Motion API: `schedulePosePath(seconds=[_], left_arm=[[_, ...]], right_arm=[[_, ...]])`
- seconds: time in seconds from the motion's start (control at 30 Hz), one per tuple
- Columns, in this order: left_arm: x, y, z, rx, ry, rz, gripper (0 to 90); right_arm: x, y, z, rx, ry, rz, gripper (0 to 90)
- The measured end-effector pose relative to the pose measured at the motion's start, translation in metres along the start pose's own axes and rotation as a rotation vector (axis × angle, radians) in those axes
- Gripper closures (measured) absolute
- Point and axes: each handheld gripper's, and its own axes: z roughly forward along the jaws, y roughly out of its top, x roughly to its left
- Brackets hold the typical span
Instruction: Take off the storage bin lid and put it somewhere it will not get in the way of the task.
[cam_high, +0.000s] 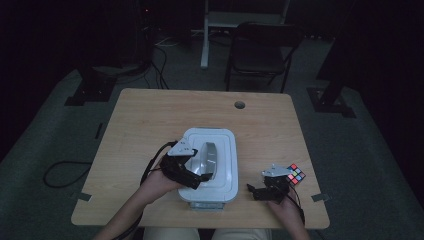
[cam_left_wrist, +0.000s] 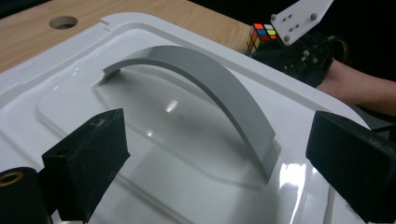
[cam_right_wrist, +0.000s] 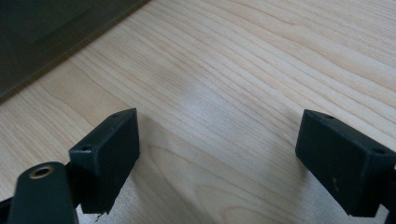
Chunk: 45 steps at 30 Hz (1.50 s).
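Note:
A white lidded box (cam_high: 227, 150) sits at the middle of the wooden table, with a grey arched handle (cam_high: 210, 157) on its lid. My left gripper (cam_high: 198, 178) hovers over the lid's front left, jaws open. In the left gripper view the handle (cam_left_wrist: 210, 79) arcs across the glossy lid (cam_left_wrist: 93, 93), its near end just ahead of my left gripper (cam_left_wrist: 219, 158), and neither pad touches it. My right gripper (cam_high: 255, 191) rests low over bare wood right of the box. In its own view the right gripper (cam_right_wrist: 219, 158) stands open with nothing between the jaws.
A colourful puzzle cube (cam_high: 295, 174) lies on the table just right of the right hand, and the cube (cam_left_wrist: 262, 33) appears beyond the lid. A cable hole (cam_high: 239, 105) is near the far edge. A folding chair (cam_high: 260, 50) stands behind the table.

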Motion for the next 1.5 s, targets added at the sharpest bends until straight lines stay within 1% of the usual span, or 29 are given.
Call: schedulePosePath(seconds=[0.1,0.2,0.33,0.37,0.43,0.47,0.5,0.53,0.63,0.67,0.73,0.77,0.83,0.9,0.93,0.97,1.0,1.03,1.07,1.1,1.13,1.17,1.23,1.3,1.37,1.5], left_arm=[[0.0,0.002,0.004,0.013,-0.004,0.01,6.3],[-0.003,0.005,0.006,0.02,-0.016,0.033,7.7],[-0.004,0.007,0.011,0.029,-0.007,0.029,7.9],[-0.004,0.008,0.012,0.032,-0.008,0.027,14.4],[-0.004,0.008,0.014,0.035,-0.015,0.028,14.5],[-0.004,0.008,0.015,0.042,-0.012,0.035,14.5],[-0.005,0.008,0.016,0.049,-0.015,0.045,16.4],[-0.006,0.008,0.017,0.053,-0.023,0.046,16.4],[-0.008,0.008,0.018,0.057,-0.028,0.05,16.8],[-0.008,0.008,0.018,0.058,-0.029,0.053,20.7],[-0.008,0.007,0.019,0.064,-0.036,0.062,24.5],[-0.009,0.007,0.019,0.061,-0.038,0.07,26.4],[-0.009,0.006,0.019,0.057,-0.046,0.072,31.1],[-0.01,0.006,0.019,0.055,-0.047,0.081,32.1],[-0.011,0.006,0.019,0.052,-0.049,0.083,36.9],[-0.012,0.006,0.019,0.053,-0.046,0.087,36.9],[-0.012,0.006,0.019,0.051,-0.041,0.09,44.5],[-0.012,0.006,0.019,0.049,-0.037,0.092,44.5],[-0.013,0.006,0.019,0.046,-0.048,0.09,47.3],[-0.013,0.005,0.019,0.045,-0.045,0.083,52.2],[-0.012,0.005,0.018,0.046,-0.042,0.072,54.9],[-0.012,0.005,0.018,0.045,-0.045,0.07,56.9],[-0.011,0.004,0.017,0.041,-0.048,0.067,58.0],[-0.013,0.004,0.017,0.041,-0.039,0.059,58.7],[-0.013,0.003,0.017,0.034,-0.052,0.055,62.1],[-0.012,0.002,0.016,0.029,-0.063,0.046,63.5]], right_arm=[[0.0,0.0,0.0,0.0,0.0,0.0,13.5],[0.0,0.0,0.0,-0.001,0.0,0.001,13.5],[0.0,0.0,0.0,0.0,0.0,0.0,13.5],[0.0,0.0,0.0,0.0,0.0,0.0,13.5],[0.0,0.0,0.0,0.0,0.0,0.0,13.5],[0.0,0.0,0.0,0.0,0.0,0.0,13.5],[0.0,0.0,0.0,0.0,0.0,0.001,13.5],[0.0,0.0,0.0,0.0,0.0,0.001,13.5],[0.0,0.0,0.0,0.0,0.0,0.001,13.5],[0.0,0.0,0.0,0.0,0.0,0.001,13.5],[0.0,0.0,0.0,0.0,0.0,0.001,13.5],[0.0,0.0,0.0,0.0,0.0,0.001,13.5],[0.0,0.0,0.0,0.0,0.0,0.001,13.5],[0.0,0.0,0.0,0.0,0.0,0.001,13.5],[0.0,0.0,0.0,0.0,0.0,0.001,13.5],[0.0,0.0,0.0,0.0,0.0,0.001,13.5],[0.0,0.0,0.0,0.0,0.0,0.001,13.5],[0.0,0.0,0.0,0.0,0.0,0.001,13.5],[0.0,0.0,0.0,0.0,0.0,0.001,13.5],[0.0,0.0,0.0,0.0,0.0,0.001,13.5],[0.0,0.0,0.0,0.0,0.0,0.001,13.5],[0.0,0.0,0.0,0.0,0.0,0.0,13.5],[0.0,0.0,0.0,0.0,0.0,0.0,13.5],[0.0,0.0,0.0,0.0,0.0,0.0,13.5],[0.0,0.0,0.0,0.001,0.0,0.0,13.5],[0.0,0.0,0.0,0.001,0.0,0.0,13.5]])
